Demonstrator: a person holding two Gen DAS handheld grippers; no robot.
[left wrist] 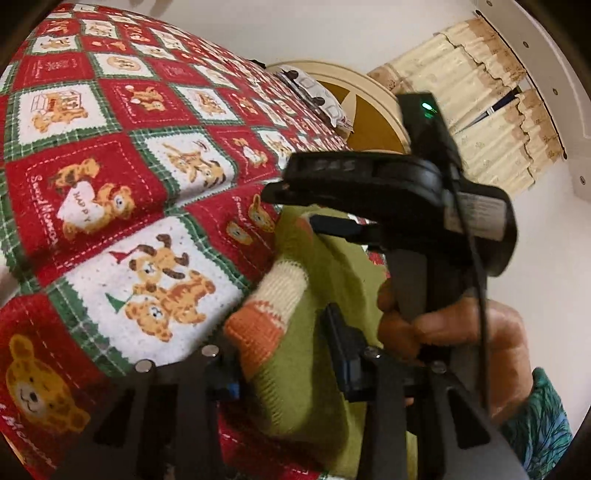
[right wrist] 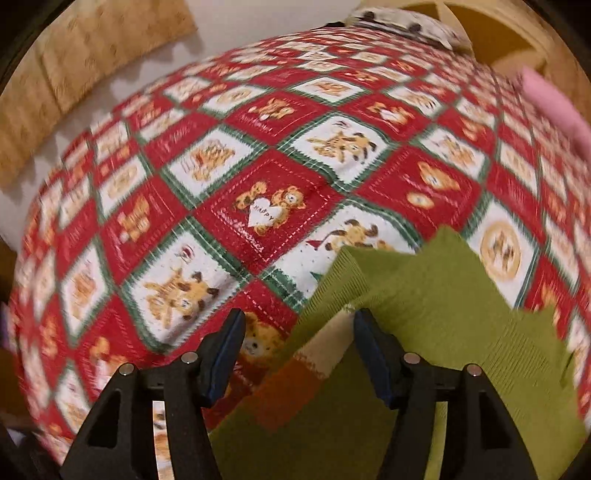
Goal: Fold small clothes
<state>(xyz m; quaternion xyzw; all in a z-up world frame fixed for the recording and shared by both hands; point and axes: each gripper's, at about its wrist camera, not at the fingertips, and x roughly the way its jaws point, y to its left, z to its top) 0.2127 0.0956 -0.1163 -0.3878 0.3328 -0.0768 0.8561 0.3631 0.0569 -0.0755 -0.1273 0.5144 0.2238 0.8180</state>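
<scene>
A small green knitted sweater [left wrist: 314,369] with a cream and orange striped cuff [left wrist: 266,314] lies bunched on the bedspread [left wrist: 110,184]. My left gripper [left wrist: 280,365] is open, its jaws on either side of the sleeve. In the right wrist view the sweater [right wrist: 436,314] lies crumpled at lower right, its striped part [right wrist: 303,373] between the jaws. My right gripper [right wrist: 297,354] is open and low over it. The right gripper's body [left wrist: 406,206], held by a hand [left wrist: 443,325], shows in the left wrist view just beyond the sweater.
The bed has a red, white and green teddy-bear patchwork spread [right wrist: 258,166]. A pillow [right wrist: 399,22] and a cream headboard [left wrist: 362,110] lie at the far end. Curtains [left wrist: 480,110] hang on the wall. A pink thing [right wrist: 554,107] shows at the right edge.
</scene>
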